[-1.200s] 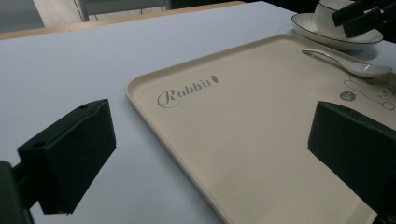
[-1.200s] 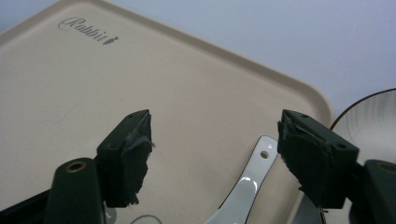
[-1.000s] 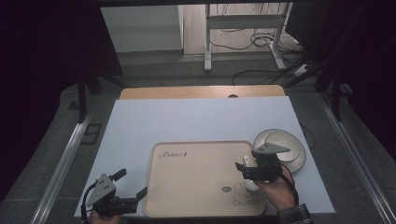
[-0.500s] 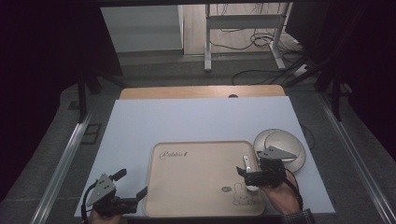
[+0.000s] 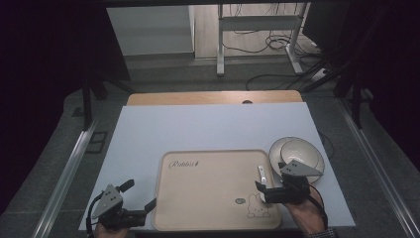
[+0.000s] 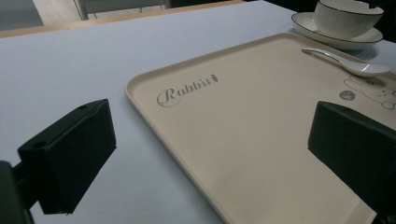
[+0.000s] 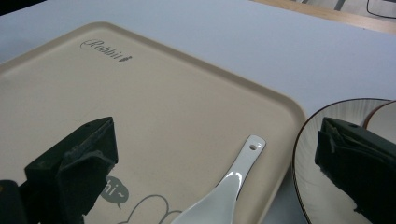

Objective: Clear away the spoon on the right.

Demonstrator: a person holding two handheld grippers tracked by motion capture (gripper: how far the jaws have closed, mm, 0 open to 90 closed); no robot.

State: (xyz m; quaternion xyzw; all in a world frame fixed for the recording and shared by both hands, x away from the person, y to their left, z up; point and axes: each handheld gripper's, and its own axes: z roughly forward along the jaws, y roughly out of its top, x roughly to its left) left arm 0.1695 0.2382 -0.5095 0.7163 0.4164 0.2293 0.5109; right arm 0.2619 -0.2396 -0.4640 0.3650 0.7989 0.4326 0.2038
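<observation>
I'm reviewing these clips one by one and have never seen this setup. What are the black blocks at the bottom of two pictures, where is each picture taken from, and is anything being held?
No robot here: a person holds a hand-operated gripper in each hand. The high view looks down on the table from above, with the left gripper at bottom left and the right gripper at bottom right. The other two pictures come from cameras riding on the grippers; the black blocks are each gripper's own fingers.

On the table lies a beige tray printed with "Rabbit". A white spoon lies on its right side. Beside the tray stands a bowl on a plate.

Both grippers are open and hold nothing. The right one's fingers have just been opening, with the spoon lying on the tray below them.
</observation>
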